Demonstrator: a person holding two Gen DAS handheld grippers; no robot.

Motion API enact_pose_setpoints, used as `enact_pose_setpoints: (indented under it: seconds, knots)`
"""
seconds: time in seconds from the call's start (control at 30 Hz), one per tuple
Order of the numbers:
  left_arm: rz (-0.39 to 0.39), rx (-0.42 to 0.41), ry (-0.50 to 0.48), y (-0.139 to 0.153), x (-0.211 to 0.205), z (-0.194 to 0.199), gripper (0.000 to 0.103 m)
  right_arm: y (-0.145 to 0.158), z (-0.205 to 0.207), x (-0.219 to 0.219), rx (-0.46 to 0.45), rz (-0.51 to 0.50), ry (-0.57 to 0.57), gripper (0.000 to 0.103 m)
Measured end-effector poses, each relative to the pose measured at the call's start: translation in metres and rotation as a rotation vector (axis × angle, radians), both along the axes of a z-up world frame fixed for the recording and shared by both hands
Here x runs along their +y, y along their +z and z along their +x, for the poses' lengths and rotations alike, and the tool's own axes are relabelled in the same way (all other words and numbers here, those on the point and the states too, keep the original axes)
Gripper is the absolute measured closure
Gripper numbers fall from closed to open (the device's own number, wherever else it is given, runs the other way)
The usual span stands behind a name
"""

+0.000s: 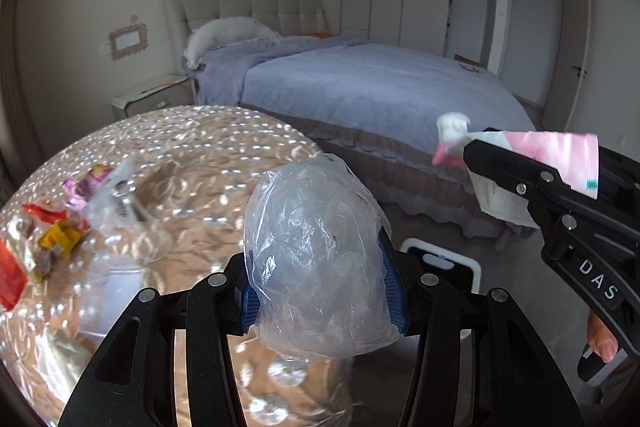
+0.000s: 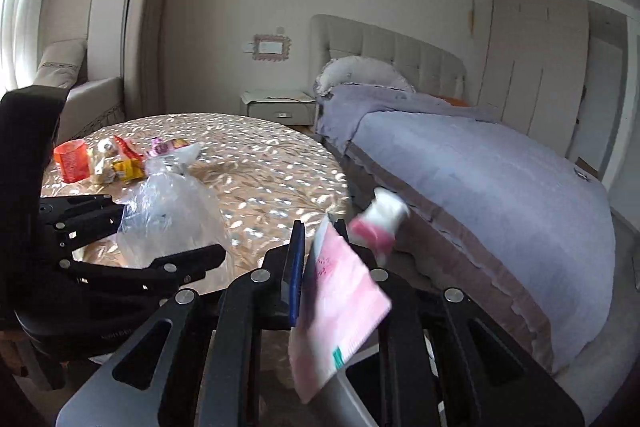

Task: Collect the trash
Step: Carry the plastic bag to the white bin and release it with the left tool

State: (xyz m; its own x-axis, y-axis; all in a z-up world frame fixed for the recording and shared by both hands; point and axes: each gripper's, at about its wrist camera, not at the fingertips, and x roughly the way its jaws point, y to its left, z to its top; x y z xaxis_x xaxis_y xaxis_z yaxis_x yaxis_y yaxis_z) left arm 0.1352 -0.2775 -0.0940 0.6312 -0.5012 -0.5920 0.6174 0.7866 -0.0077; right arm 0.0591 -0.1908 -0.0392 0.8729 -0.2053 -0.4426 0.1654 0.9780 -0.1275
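Note:
My left gripper (image 1: 320, 291) is shut on a crumpled clear plastic bag (image 1: 316, 251), held above the edge of the round table (image 1: 224, 163); the bag also shows in the right wrist view (image 2: 172, 219). My right gripper (image 2: 320, 247) is shut on a pink and white pouch with a white spout cap (image 2: 344, 291), held off the table's right side toward the bed; the pouch also shows in the left wrist view (image 1: 536, 163). Loose wrappers (image 1: 56, 227) lie on the table's left part, next to an orange cup (image 2: 72, 161).
A bed with a lilac cover (image 1: 380, 87) stands right of the table. A nightstand (image 1: 152, 95) sits by the headboard. A white object with a handle slot (image 1: 444, 263) stands on the floor below the grippers. An armchair (image 2: 80, 95) is behind the table.

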Motion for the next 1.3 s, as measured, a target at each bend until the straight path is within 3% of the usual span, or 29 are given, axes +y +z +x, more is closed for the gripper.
enact_pose_setpoints:
  seconds: [0.03,0.13,0.2,0.4,0.7,0.77,0.83,0.9,0.97,1.1,1.2,1.27,1.3]
  knots:
    - [0.01,0.007,-0.028,-0.004,-0.014,-0.001,0.054,-0.001,-0.002,-0.009,-0.002,0.004,-0.024,0.095]
    - [0.011,0.054,-0.108,-0.017,-0.053,0.001,0.054,-0.009,-0.01,-0.039,-0.014,0.017,-0.093,0.102]
    - [0.007,0.091,-0.157,-0.027,-0.078,0.003,0.054,-0.02,-0.008,-0.057,-0.02,0.009,-0.138,0.102]
    - [0.051,0.149,-0.244,-0.06,-0.14,0.013,0.054,-0.069,0.008,-0.12,0.069,0.039,-0.255,0.102]
    - [0.133,0.266,-0.372,-0.122,-0.217,0.028,0.052,-0.096,-0.009,-0.175,0.124,0.094,-0.364,0.102]
    - [0.168,0.28,-0.389,-0.137,-0.23,0.026,0.046,-0.104,-0.009,-0.183,0.142,0.104,-0.398,0.102]
    - [0.196,0.309,-0.404,-0.151,-0.243,0.024,0.005,-0.11,-0.011,-0.19,0.157,0.12,-0.416,0.102]
    - [0.241,0.329,-0.412,-0.164,-0.254,0.025,0.005,-0.115,-0.011,-0.197,0.173,0.144,-0.423,0.101]
    - [0.281,0.313,-0.41,-0.169,-0.26,0.022,0.005,-0.118,-0.01,-0.198,0.186,0.144,-0.428,0.087]
    - [0.276,0.223,-0.394,-0.154,-0.246,0.009,0.005,-0.116,-0.011,-0.191,0.178,0.119,-0.416,0.075]
    - [0.264,0.145,-0.336,-0.136,-0.231,0.004,0.005,-0.109,-0.012,-0.186,0.15,0.11,-0.403,0.046]
    - [0.235,0.123,-0.306,-0.121,-0.219,0.007,0.005,-0.1,-0.014,-0.179,0.104,0.082,-0.407,0.015]
    - [0.217,0.118,-0.29,-0.112,-0.21,0.008,0.005,-0.095,-0.014,-0.174,0.088,0.064,-0.398,0.013]
